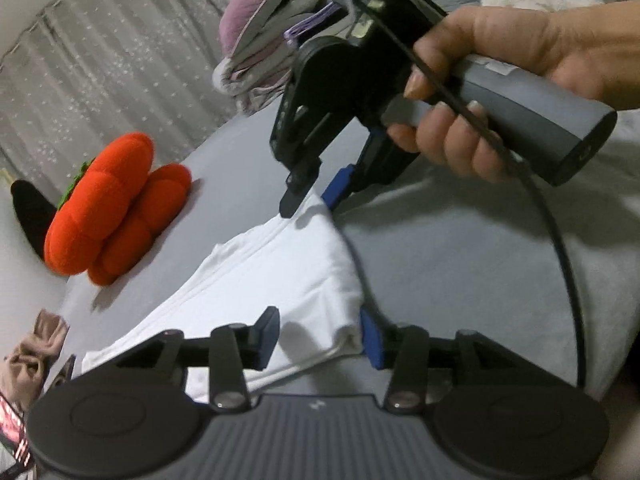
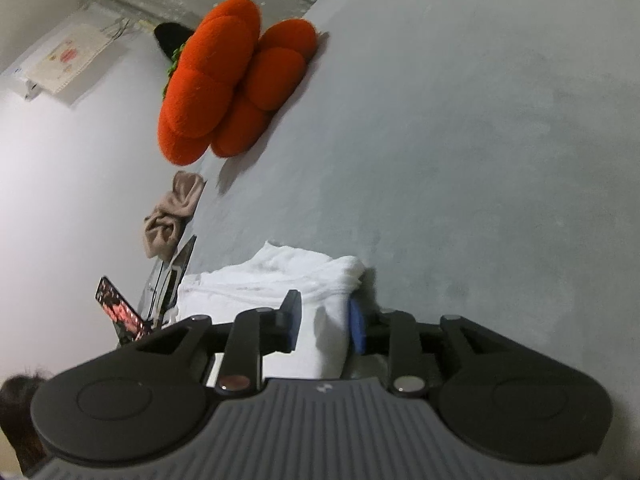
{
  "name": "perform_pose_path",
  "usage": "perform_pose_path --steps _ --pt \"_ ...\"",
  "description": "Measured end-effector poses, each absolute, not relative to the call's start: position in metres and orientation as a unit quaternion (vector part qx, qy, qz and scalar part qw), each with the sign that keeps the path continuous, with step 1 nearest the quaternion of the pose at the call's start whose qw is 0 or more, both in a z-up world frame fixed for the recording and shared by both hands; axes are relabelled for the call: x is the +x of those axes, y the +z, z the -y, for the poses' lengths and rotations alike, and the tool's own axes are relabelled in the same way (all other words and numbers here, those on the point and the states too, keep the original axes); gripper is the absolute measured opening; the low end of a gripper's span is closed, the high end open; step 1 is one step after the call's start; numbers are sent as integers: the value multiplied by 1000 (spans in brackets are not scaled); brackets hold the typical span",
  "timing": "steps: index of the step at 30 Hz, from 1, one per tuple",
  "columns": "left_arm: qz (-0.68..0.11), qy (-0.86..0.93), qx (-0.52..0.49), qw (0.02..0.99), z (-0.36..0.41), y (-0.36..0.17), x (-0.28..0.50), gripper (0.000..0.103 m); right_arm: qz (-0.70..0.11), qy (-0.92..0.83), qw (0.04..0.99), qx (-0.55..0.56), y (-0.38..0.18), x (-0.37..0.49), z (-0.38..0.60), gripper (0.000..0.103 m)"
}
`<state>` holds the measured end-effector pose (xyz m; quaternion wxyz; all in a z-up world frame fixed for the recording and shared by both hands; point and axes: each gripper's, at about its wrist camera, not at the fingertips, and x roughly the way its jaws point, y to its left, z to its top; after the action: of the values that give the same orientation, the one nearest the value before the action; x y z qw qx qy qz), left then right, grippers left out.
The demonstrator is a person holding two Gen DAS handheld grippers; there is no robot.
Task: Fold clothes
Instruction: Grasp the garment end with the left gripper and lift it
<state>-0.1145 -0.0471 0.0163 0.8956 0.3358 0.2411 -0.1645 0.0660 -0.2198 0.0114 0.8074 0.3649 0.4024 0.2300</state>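
A white folded garment [image 1: 280, 272] lies flat on the grey bed sheet [image 1: 460, 264]. My left gripper [image 1: 320, 336] straddles its near right corner. The jaws stand apart, the blue pad beside the cloth's edge and not pinching it. My right gripper [image 1: 316, 196], held by a person's hand [image 1: 480, 80], hovers at the garment's far corner. In the right wrist view the right gripper [image 2: 325, 320] is open, with a fold of the white garment [image 2: 280, 276] lying loose between its fingers.
An orange plush cushion [image 1: 116, 208] [image 2: 232, 84] sits on the bed to the left. A crumpled beige cloth [image 1: 32, 352] [image 2: 172, 212] and a phone [image 2: 120, 312] lie at the bed's left edge. A pile of clothes [image 1: 260, 40] is behind. A black cable [image 1: 560, 260] hangs from the right gripper.
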Motion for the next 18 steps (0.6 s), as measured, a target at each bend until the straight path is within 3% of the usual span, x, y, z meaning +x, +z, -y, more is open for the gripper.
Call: perform_pose_path --steps 2,3,4,18 --pt "-253 -170 325 895 49 18 -113 23 -399 232 809 364 10 68 218 25" --pt "-258 -174 322 894 51 18 -114 9 -397 231 811 364 9 69 218 21" --pt "-257 -170 323 895 55 19 -115 8 -395 228 812 364 9 69 219 10" --pt "-271 -187 252 910 109 48 -125 6 -358 192 821 400 32 53 275 7"
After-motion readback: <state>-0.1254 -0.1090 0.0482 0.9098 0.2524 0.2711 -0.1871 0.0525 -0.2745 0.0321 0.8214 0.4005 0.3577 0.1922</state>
